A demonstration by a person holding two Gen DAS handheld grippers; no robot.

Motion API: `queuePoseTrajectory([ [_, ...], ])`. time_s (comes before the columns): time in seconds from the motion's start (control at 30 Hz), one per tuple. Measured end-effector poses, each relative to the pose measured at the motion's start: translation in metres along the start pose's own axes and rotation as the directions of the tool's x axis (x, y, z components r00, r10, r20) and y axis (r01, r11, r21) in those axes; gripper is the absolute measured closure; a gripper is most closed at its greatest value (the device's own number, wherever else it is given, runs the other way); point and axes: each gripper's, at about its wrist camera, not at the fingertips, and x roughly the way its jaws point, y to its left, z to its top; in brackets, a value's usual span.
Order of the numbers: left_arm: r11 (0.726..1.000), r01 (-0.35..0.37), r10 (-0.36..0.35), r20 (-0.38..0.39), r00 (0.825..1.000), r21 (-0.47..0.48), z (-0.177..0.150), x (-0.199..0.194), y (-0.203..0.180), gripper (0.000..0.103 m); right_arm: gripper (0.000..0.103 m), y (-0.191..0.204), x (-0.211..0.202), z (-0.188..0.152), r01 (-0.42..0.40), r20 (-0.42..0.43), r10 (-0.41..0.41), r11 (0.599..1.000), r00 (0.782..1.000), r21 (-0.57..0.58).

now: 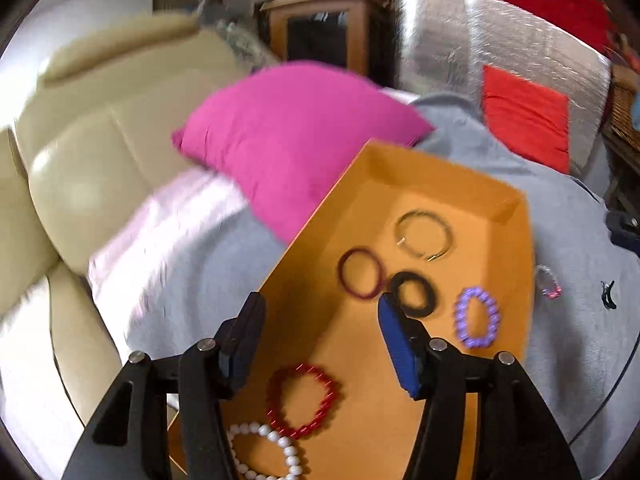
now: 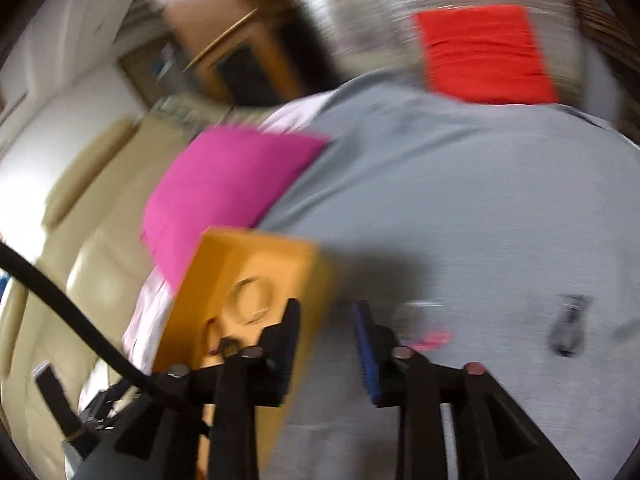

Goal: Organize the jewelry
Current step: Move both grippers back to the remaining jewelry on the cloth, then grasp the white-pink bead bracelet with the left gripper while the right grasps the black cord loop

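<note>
An orange tray [image 1: 440,184] lies on a grey sheet and holds several bracelets: a gold bangle [image 1: 424,236], a maroon ring [image 1: 360,274], a black ring [image 1: 414,294], a purple bead bracelet [image 1: 478,316], a red bead bracelet [image 1: 304,404] and a white pearl bracelet [image 1: 266,456]. My left gripper [image 1: 320,320] hangs open and empty over the tray. A clear pink bracelet [image 1: 548,280] and a black hair clip [image 1: 608,294] lie on the sheet right of the tray. In the blurred right wrist view, my right gripper [image 2: 328,320] is open and empty at the tray's [image 2: 280,256] right edge, the pink bracelet [image 2: 432,336] just beyond it, the clip [image 2: 568,328] further right.
A pink cushion [image 1: 292,136] lies behind the tray. A red cushion [image 1: 524,116] leans on a silver foil panel [image 1: 500,40]. A cream leather sofa [image 1: 80,152] is at the left, and a wooden cabinet [image 1: 320,28] stands at the back.
</note>
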Motion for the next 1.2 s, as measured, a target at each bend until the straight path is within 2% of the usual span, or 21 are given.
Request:
queuePoseTrajectory([
  [0.03,1.0,-0.002,0.002,0.016,1.0,0.016,0.004,-0.003,-0.008,0.043,0.056,-0.022,-0.011,-0.001,0.02,0.024,-0.021,0.999,0.999,0.034],
  [0.07,0.999,-0.001,0.0,0.036,0.999,0.038,0.007,-0.008,-0.019,0.043,0.054,-0.049,-0.023,-0.005,0.04,0.049,-0.045,0.996,0.998,0.083],
  [0.2,0.993,0.012,-0.023,0.088,0.996,0.116,0.015,-0.021,-0.068,0.039,0.054,-0.125,-0.042,-0.026,0.033,0.072,-0.053,0.966,0.996,0.257],
  [0.3,0.985,0.053,-0.067,0.077,0.995,0.164,0.019,-0.024,-0.109,0.03,0.054,-0.17,-0.043,-0.043,0.032,0.049,-0.054,0.928,0.997,0.372],
  [0.37,0.981,0.082,-0.091,0.046,0.995,0.178,0.022,-0.017,-0.138,0.029,0.054,-0.183,-0.042,-0.041,0.03,0.029,-0.045,0.921,0.999,0.387],
  [0.47,0.97,0.126,-0.129,-0.002,0.992,0.207,0.022,-0.006,-0.181,0.029,0.054,-0.199,-0.052,-0.034,0.03,0.053,-0.056,0.92,0.997,0.39],
  [0.57,0.954,0.16,-0.156,-0.037,0.987,0.255,0.012,0.003,-0.215,0.029,0.054,-0.212,-0.05,-0.037,0.051,0.038,-0.072,0.916,0.997,0.398],
  [0.7,0.942,0.182,-0.166,-0.081,0.983,0.283,0.003,0.016,-0.238,0.029,0.054,-0.228,-0.055,-0.042,0.081,0.021,-0.097,0.916,0.995,0.392],
  [0.9,0.948,0.176,-0.156,-0.096,0.983,0.263,0.012,0.034,-0.238,0.029,0.054,-0.236,-0.052,-0.051,0.105,-0.01,-0.11,0.922,0.994,0.373],
  [1.2,0.957,0.178,-0.139,-0.179,0.974,0.229,0.015,0.071,-0.227,0.029,0.054,-0.22,-0.019,-0.038,0.115,-0.022,-0.115,0.94,0.993,0.322],
])
